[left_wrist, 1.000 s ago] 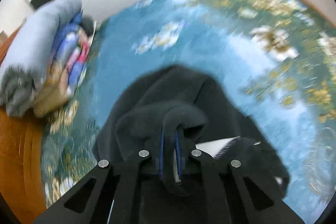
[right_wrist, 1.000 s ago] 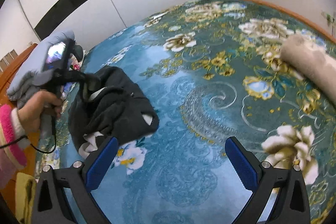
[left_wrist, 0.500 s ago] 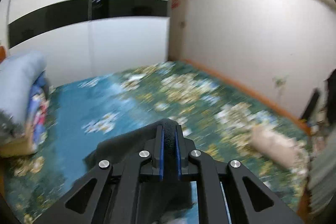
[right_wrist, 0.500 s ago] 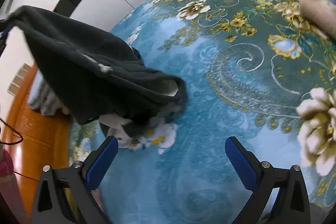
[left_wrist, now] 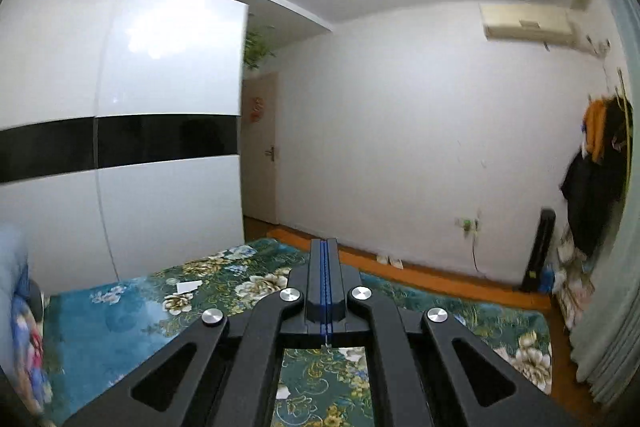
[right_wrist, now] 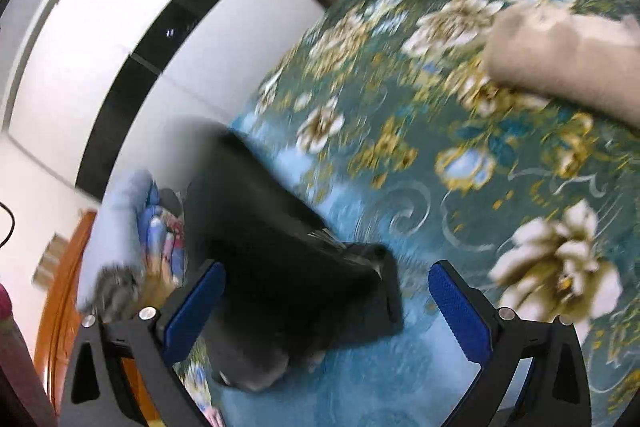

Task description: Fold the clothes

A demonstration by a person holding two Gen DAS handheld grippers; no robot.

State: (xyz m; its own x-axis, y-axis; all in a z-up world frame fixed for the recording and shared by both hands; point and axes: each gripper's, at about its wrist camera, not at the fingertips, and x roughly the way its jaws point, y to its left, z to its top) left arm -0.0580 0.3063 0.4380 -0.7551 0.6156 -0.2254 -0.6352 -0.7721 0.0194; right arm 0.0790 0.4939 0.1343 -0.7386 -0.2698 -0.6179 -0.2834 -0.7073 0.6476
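Blue pads on the left gripper (left_wrist: 325,277) are seen pressed together, nothing visible between them; half a second ago dark fabric was clamped there, so the garment has apparently been let go or flicked out. Left view is now tilted up at the wardrobe (left_wrist: 120,147) and wall, away from the bedspread (left_wrist: 100,315). Right gripper (right_wrist: 327,307) is held wide apart, hovering just over the black garment (right_wrist: 280,267), which is blurred, partly airborne or just landing on the bedspread near the folded bedding stack (right_wrist: 132,227). Spreading flat is judged the next need; no fold is made yet.
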